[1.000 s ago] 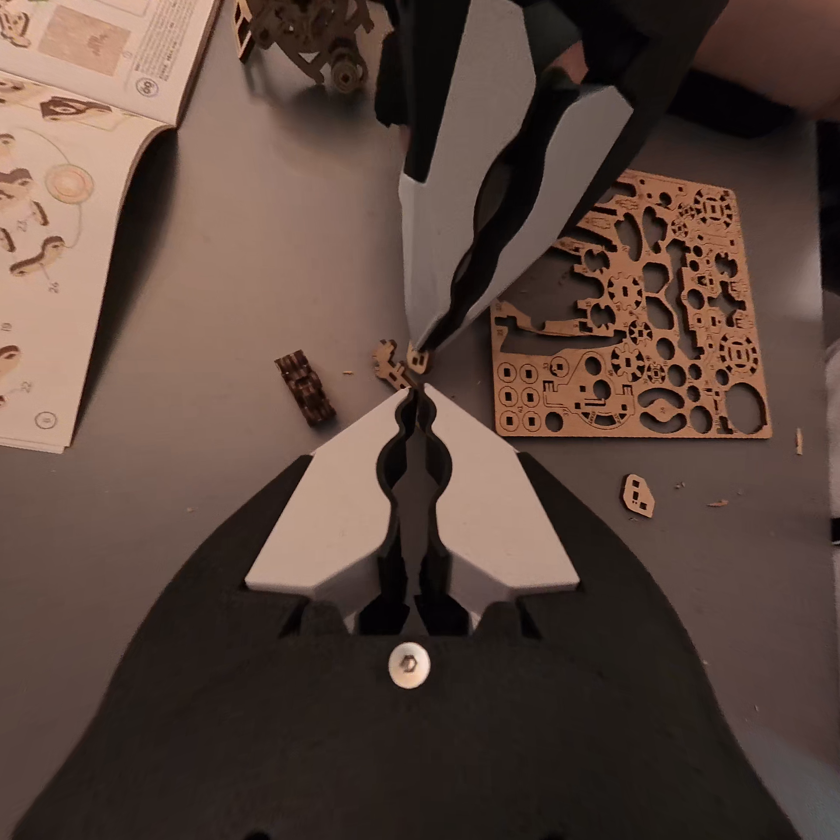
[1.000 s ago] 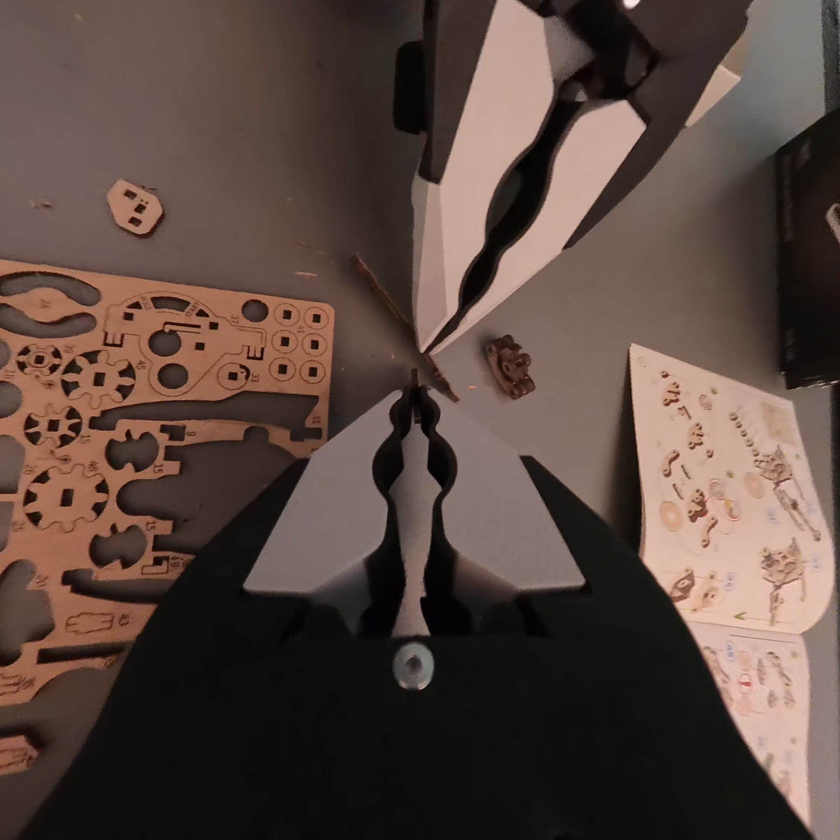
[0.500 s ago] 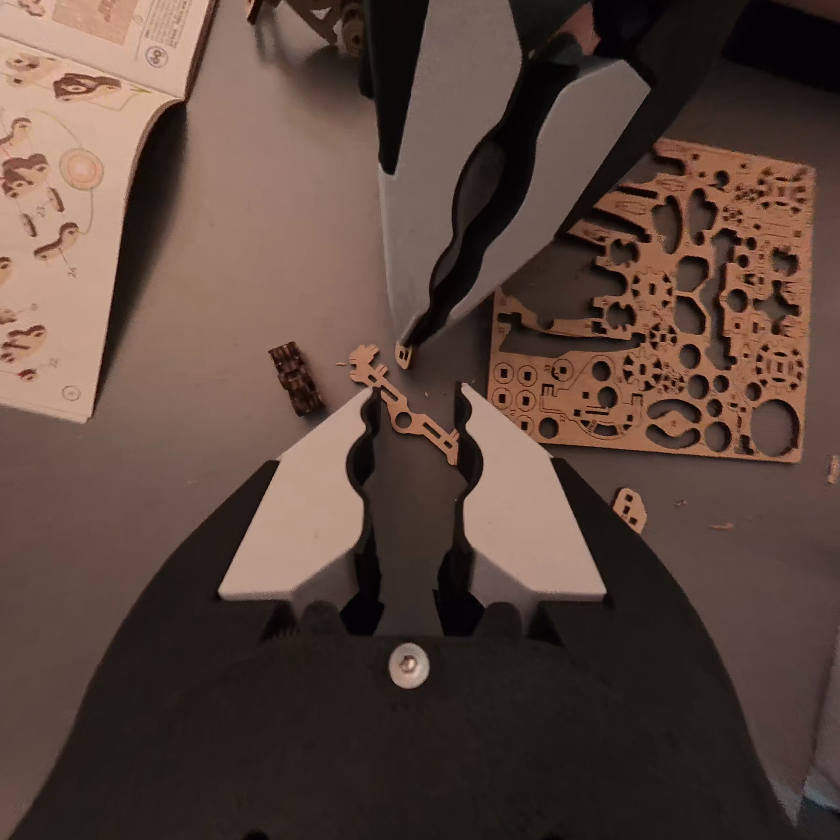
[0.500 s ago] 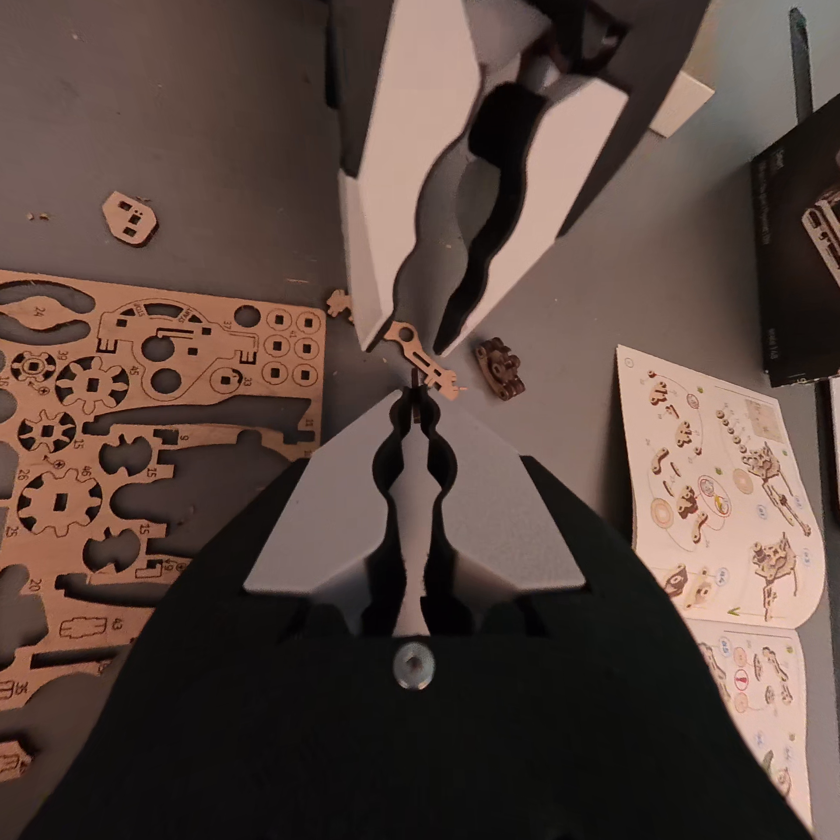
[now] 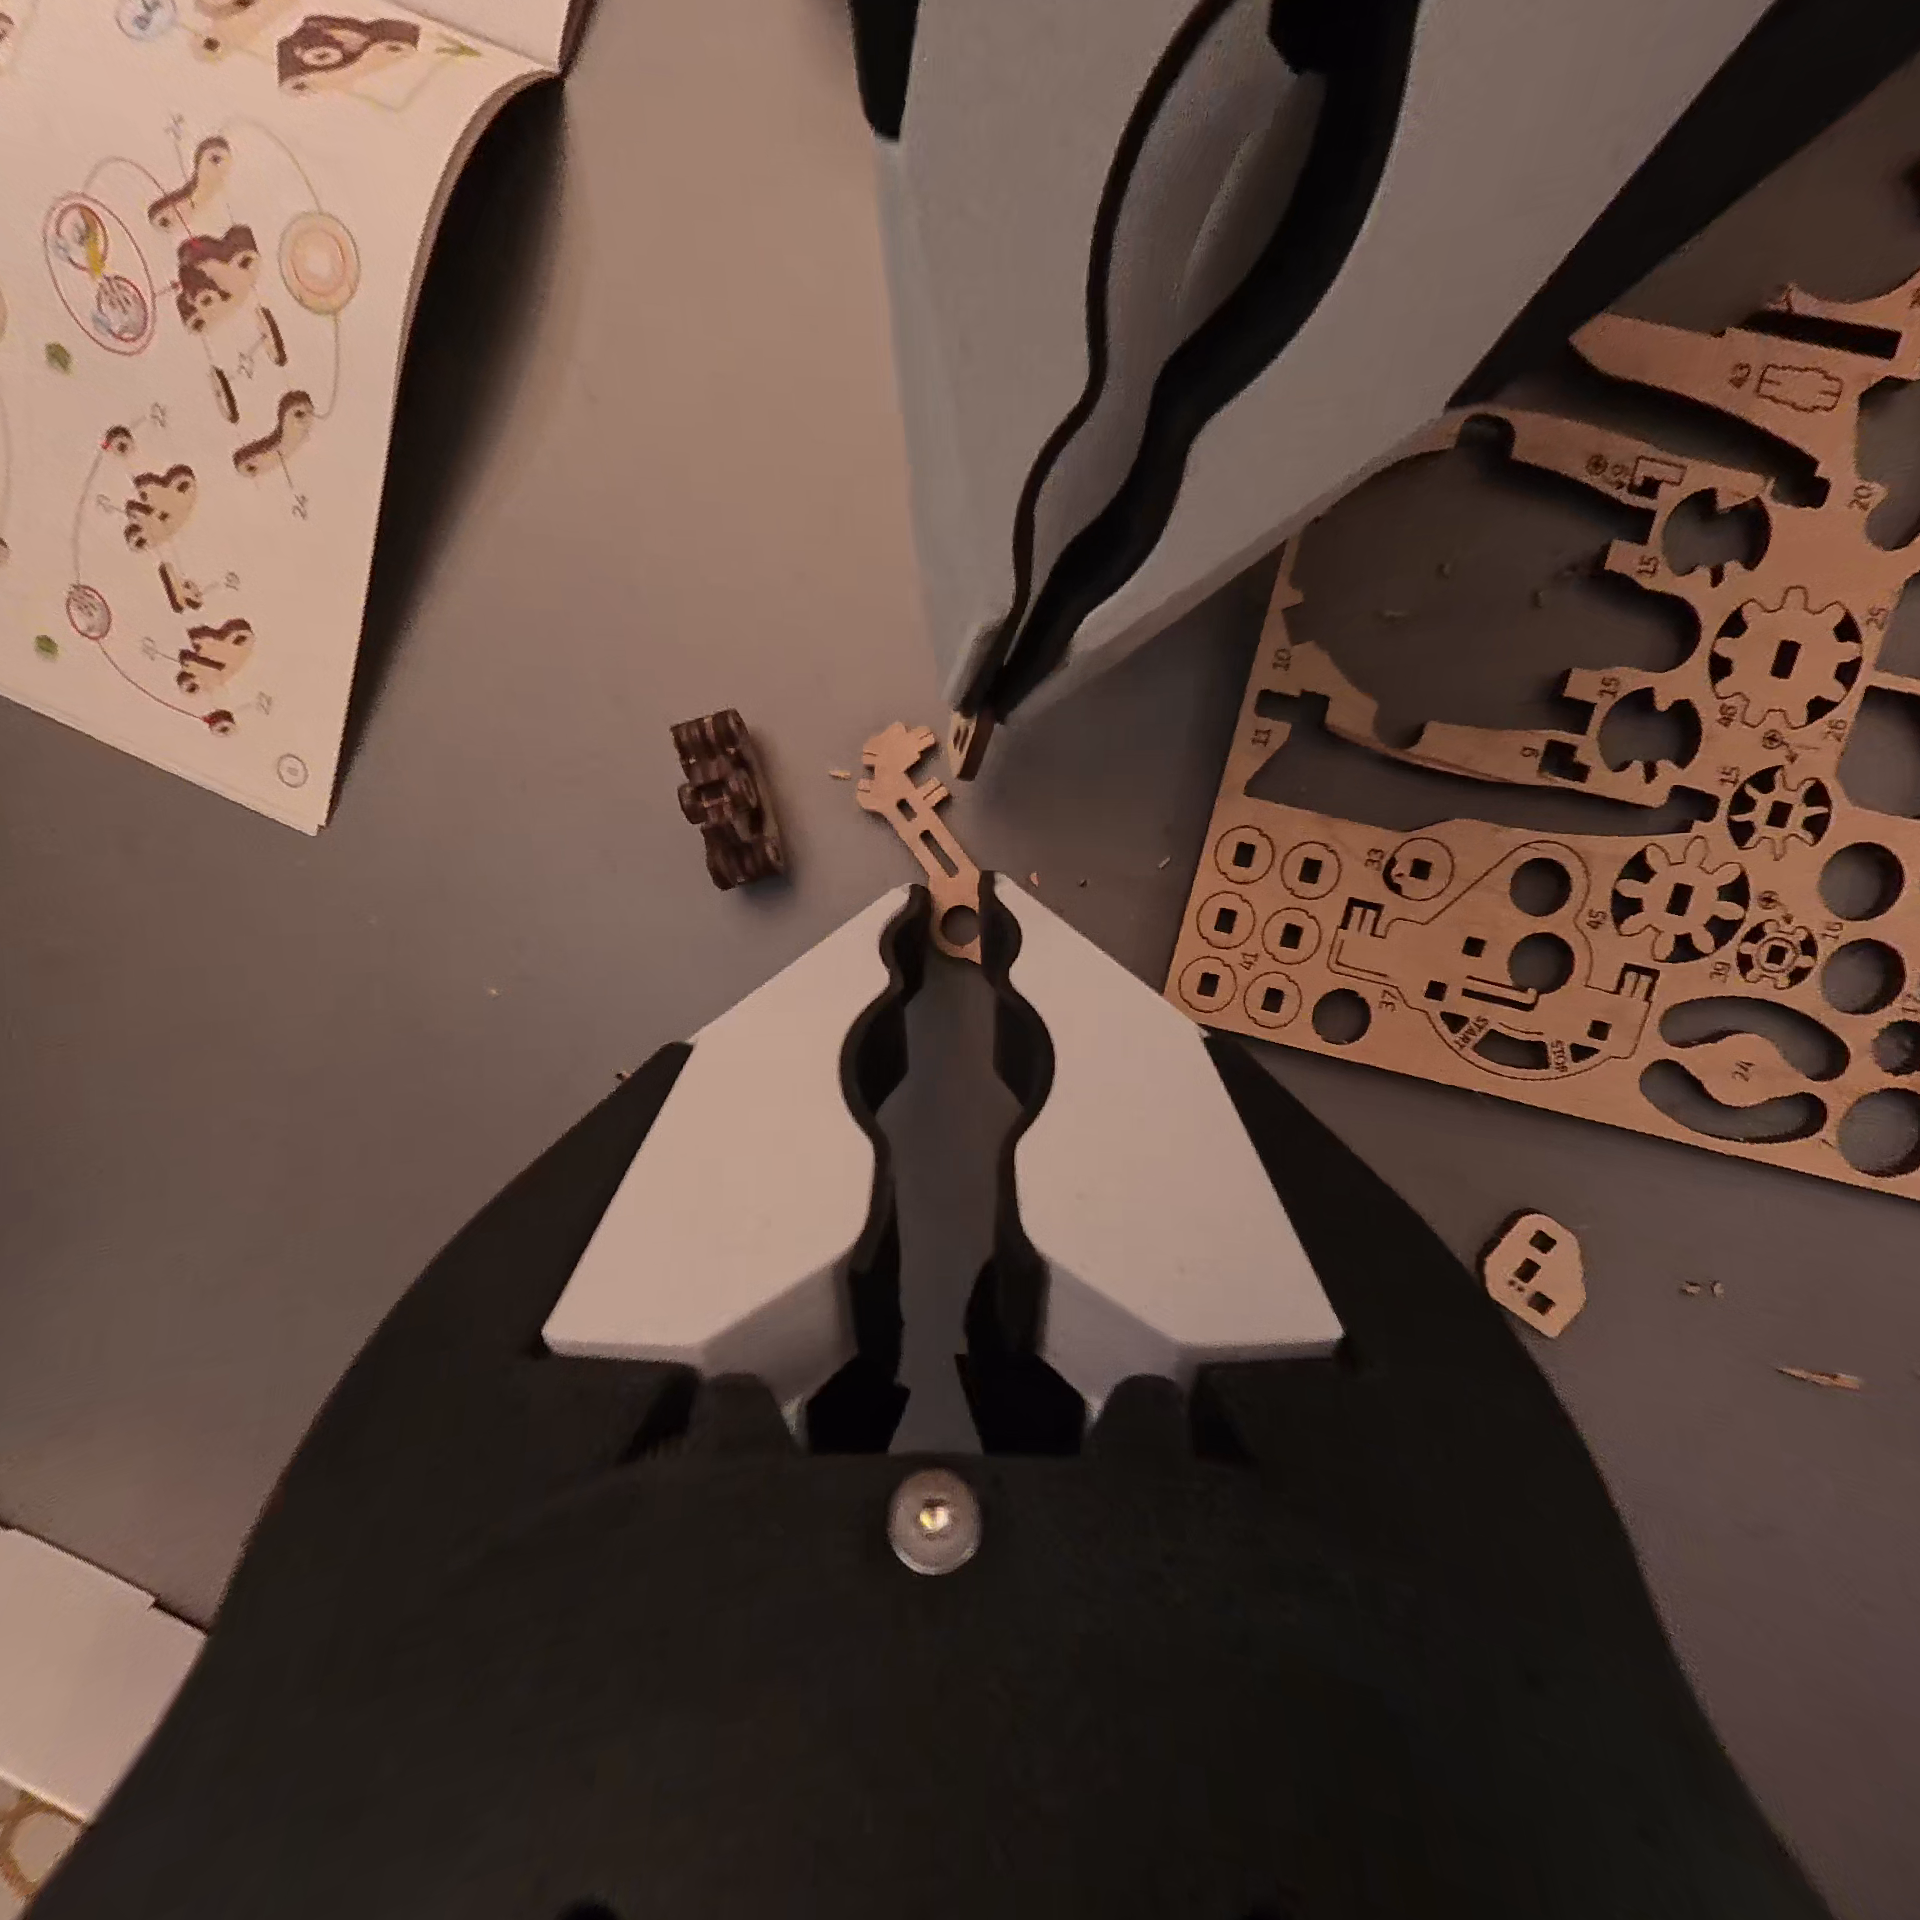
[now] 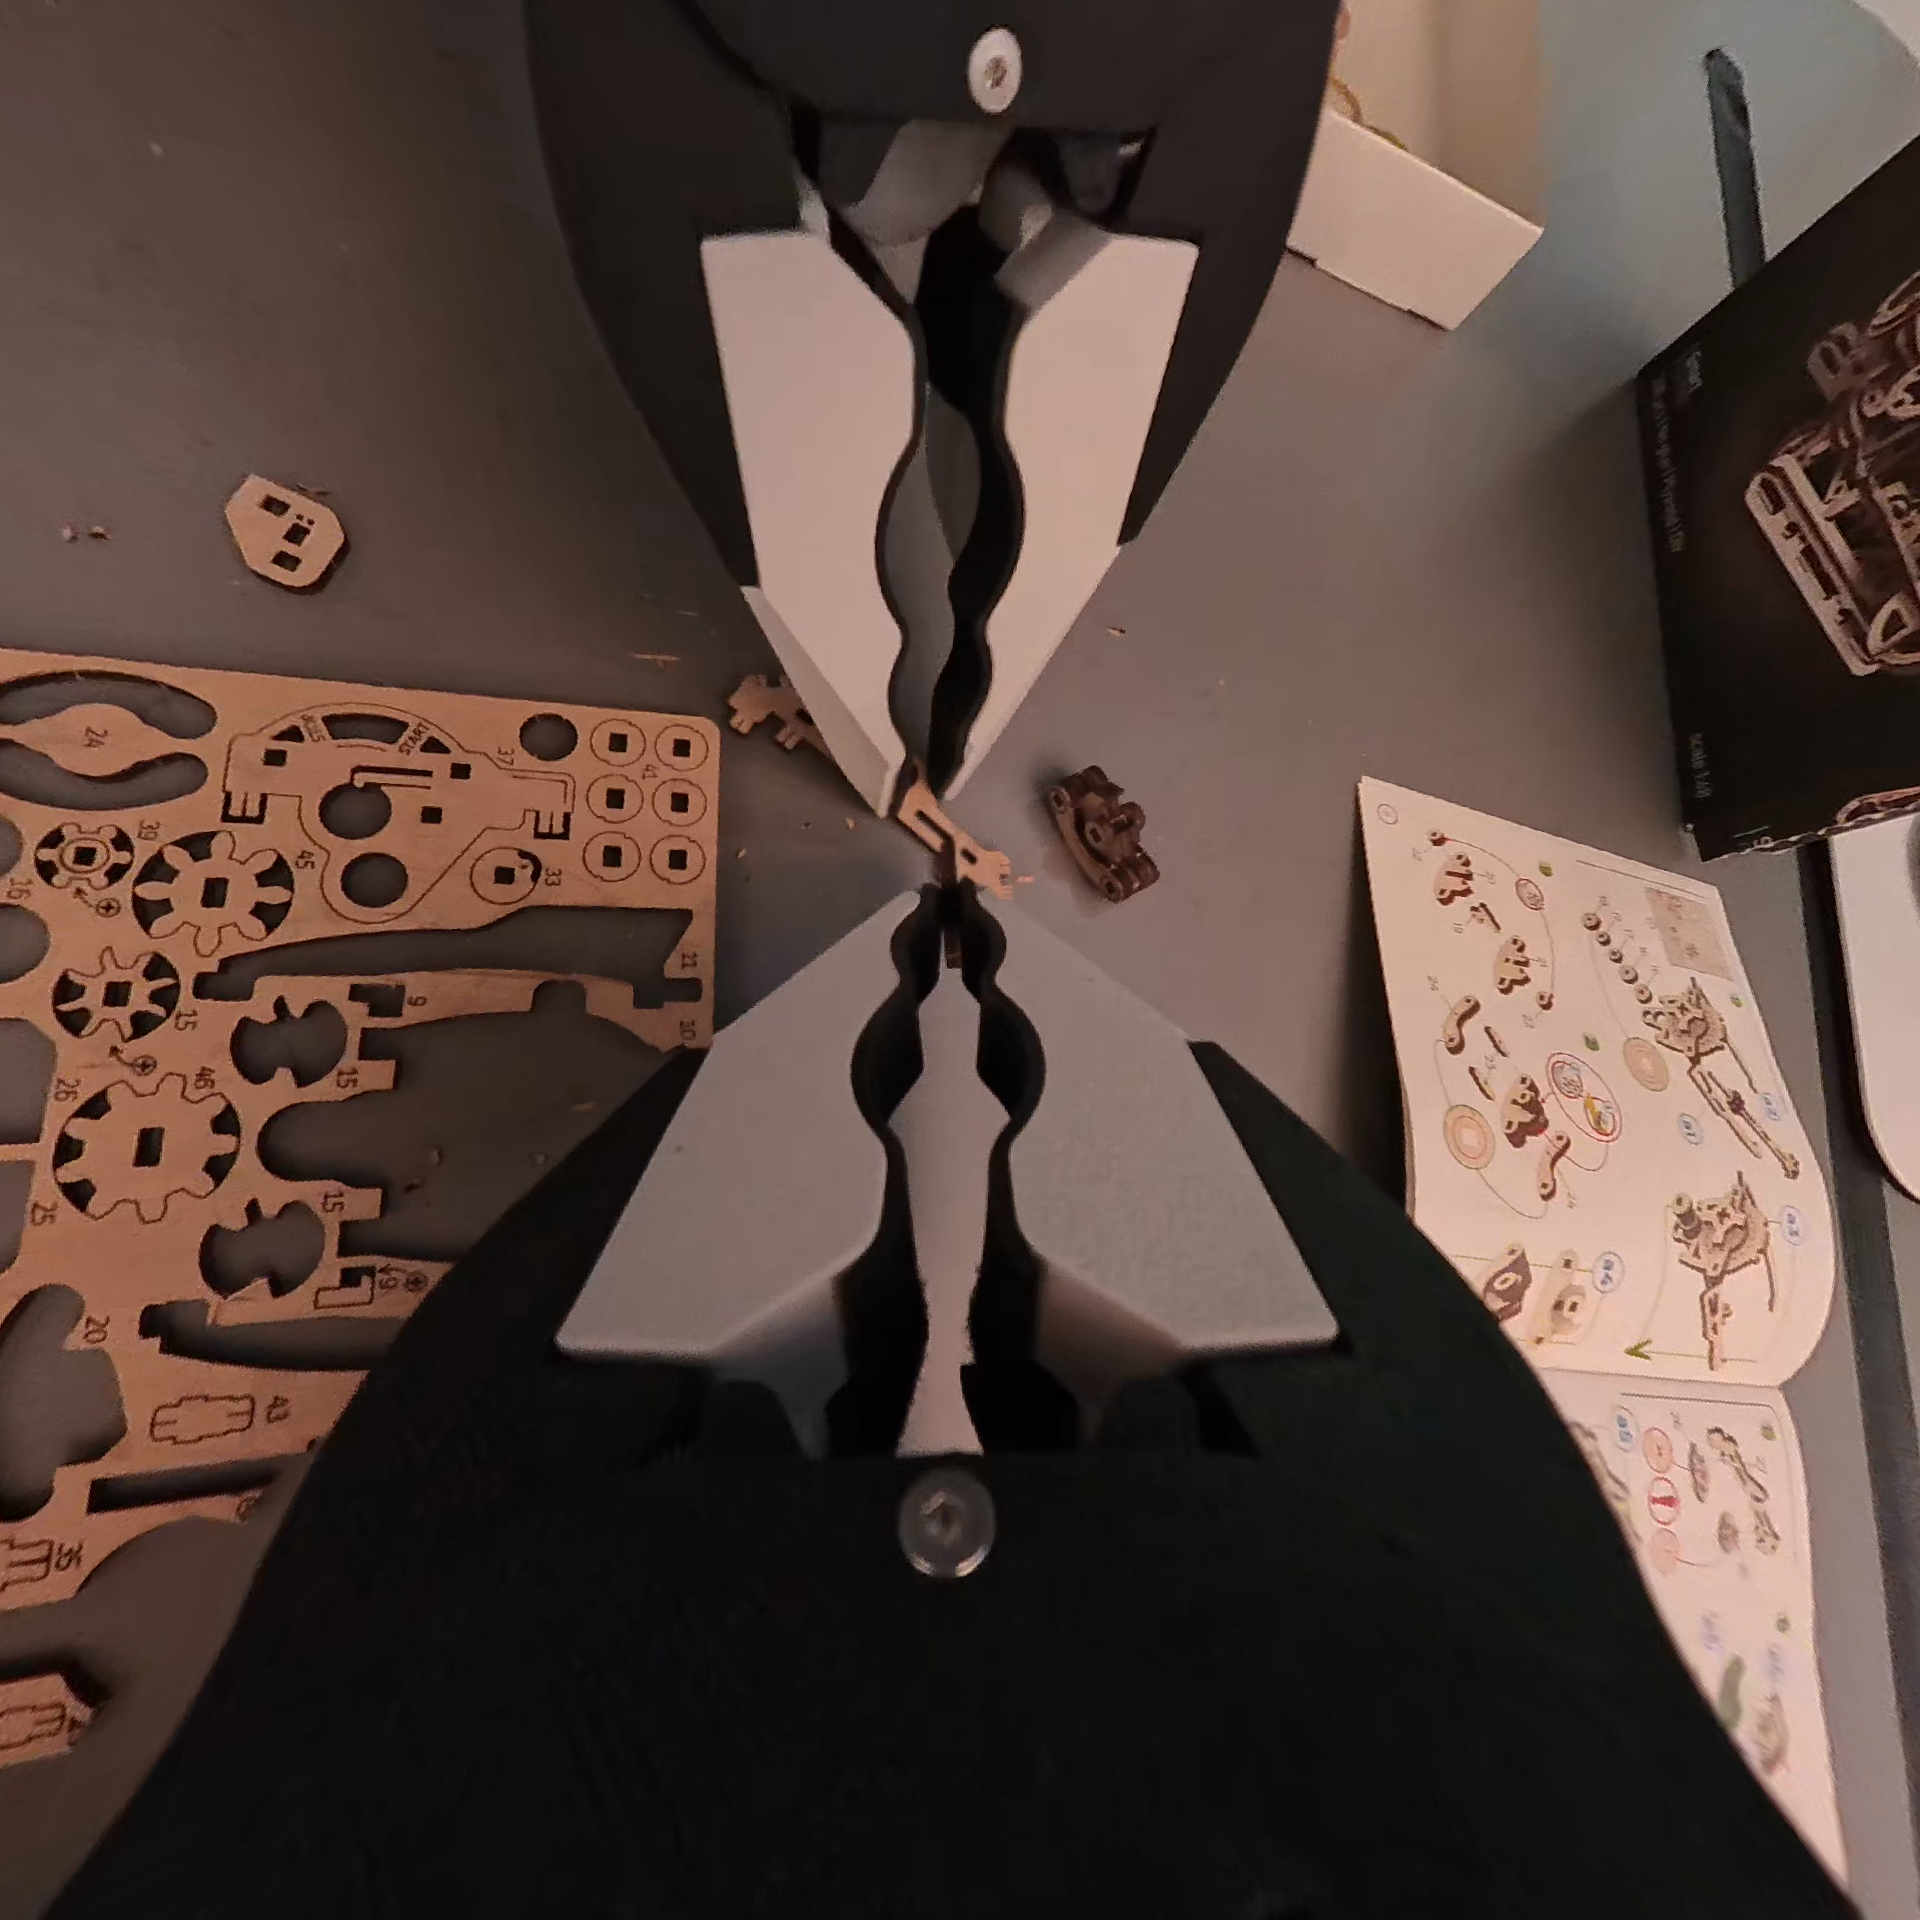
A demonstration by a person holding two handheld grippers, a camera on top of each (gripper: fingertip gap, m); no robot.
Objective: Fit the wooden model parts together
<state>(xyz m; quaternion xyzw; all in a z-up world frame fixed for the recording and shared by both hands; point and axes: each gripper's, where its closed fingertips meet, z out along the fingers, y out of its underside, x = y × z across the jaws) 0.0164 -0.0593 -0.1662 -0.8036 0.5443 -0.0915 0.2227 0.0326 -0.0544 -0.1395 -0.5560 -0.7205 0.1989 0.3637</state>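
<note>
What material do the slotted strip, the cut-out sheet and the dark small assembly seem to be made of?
The slotted strip, held in the left tool, looks like thin pale plywood: flat, matte, with clean cut slots. The cut-out sheet seems the same unfinished wood, with darker edges that suggest laser cutting. The dark small assembly looks like stacked wood layers with browned edges.

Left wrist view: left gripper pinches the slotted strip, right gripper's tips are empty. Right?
No. The left wrist view shows the right gripper pinching a small wooden piece; the left gripper does pinch the slotted strip.
</note>
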